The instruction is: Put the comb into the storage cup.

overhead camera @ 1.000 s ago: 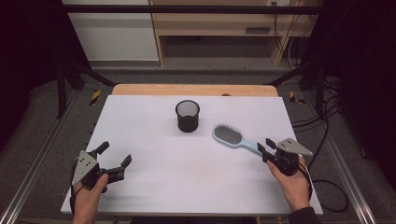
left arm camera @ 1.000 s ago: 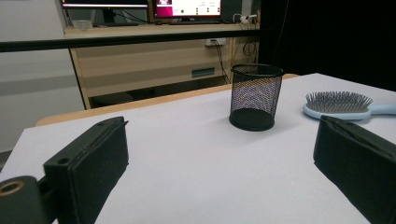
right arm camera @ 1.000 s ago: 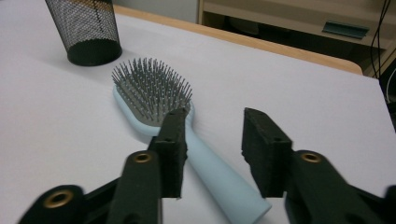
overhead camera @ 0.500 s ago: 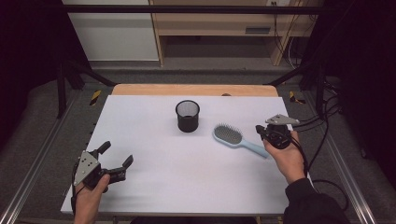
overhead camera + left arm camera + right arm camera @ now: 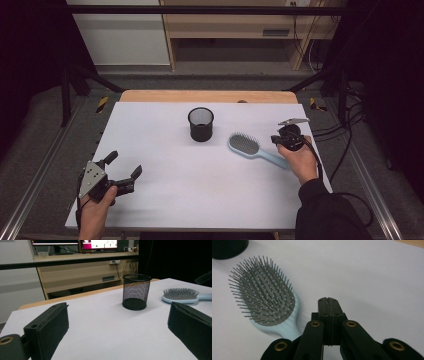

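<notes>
— Where is the hairbrush (image 5: 252,148) now?

— Flat on the white desk (image 5: 165,200), bristles up, toward the right edge, its pale blue handle running out toward that edge. The black mesh cup (image 5: 201,124) stands upright near the back edge, just beside the brush head but apart from it.

— And the right gripper (image 5: 329,303)?

— Its jaws have just closed and are pressed flat together with nothing between them (the brush lies just beside them, untouched). It hangs above the handle end.

— The left gripper (image 5: 123,172)?

— Near the front left corner, jaws spread wide, empty, pointing across the desk toward the cup.
</notes>
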### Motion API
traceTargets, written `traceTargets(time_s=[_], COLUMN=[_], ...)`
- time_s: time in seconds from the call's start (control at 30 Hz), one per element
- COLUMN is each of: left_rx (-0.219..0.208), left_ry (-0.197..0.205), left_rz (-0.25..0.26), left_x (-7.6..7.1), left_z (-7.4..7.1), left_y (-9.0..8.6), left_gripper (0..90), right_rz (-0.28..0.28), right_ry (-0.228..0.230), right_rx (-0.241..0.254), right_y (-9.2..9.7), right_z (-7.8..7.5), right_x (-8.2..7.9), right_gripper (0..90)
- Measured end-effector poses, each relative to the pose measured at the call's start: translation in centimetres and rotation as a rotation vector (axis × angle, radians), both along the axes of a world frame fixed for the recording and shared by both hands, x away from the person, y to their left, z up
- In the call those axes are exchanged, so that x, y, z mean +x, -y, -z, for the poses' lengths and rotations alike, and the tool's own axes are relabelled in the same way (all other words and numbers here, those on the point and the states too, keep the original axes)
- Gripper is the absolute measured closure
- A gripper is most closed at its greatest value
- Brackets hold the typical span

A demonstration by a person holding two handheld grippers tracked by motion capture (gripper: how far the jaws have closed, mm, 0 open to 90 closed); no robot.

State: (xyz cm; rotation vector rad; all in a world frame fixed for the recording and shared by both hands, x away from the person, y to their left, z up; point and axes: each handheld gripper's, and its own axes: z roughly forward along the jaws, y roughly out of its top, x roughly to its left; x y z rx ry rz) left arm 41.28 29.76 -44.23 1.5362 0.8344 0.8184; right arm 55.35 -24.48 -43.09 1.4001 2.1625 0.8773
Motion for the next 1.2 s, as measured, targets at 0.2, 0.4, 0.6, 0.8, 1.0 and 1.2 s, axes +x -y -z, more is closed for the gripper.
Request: traceTargets(time_s=[0.2, 0.4, 0.6, 0.8, 1.0, 1.2], left_rx=[0.026, 0.029, 0.029, 0.031, 0.035, 0.036], left_ry=[-0.009, -0.007, -0.005, -0.005, -0.006, -0.007], left_rz=[0.016, 0.013, 0.016, 0.016, 0.018, 0.019], left_x=[0.2, 0.1, 0.0, 0.0, 0.0, 0.0], left_z=[0.2, 0.2, 0.1, 0.1, 0.1, 0.2], left_y=[0.5, 0.4, 0.4, 0.4, 0.5, 0.5], left_gripper=[3.3, 3.4, 3.4, 3.3, 3.4, 3.4], right_rz=[-0.005, -0.018, -0.029, -0.047, -0.073, -0.1], right_ry=[-0.036, -0.074, -0.103, -0.124, -0.136, -0.156], right_rx=[-0.025, -0.041, -0.053, -0.056, -0.06, -0.054], right_y=[-0.6, -1.5, -1.9, -2.0, -2.6, -3.2], right_z=[1.1, 2.1, 2.5, 2.7, 2.5, 2.6], right_x=[0.6, 1.1, 0.9, 0.2, -0.8, -1.9], right_gripper=[90.0, 90.0, 90.0, 90.0, 90.0, 90.0])
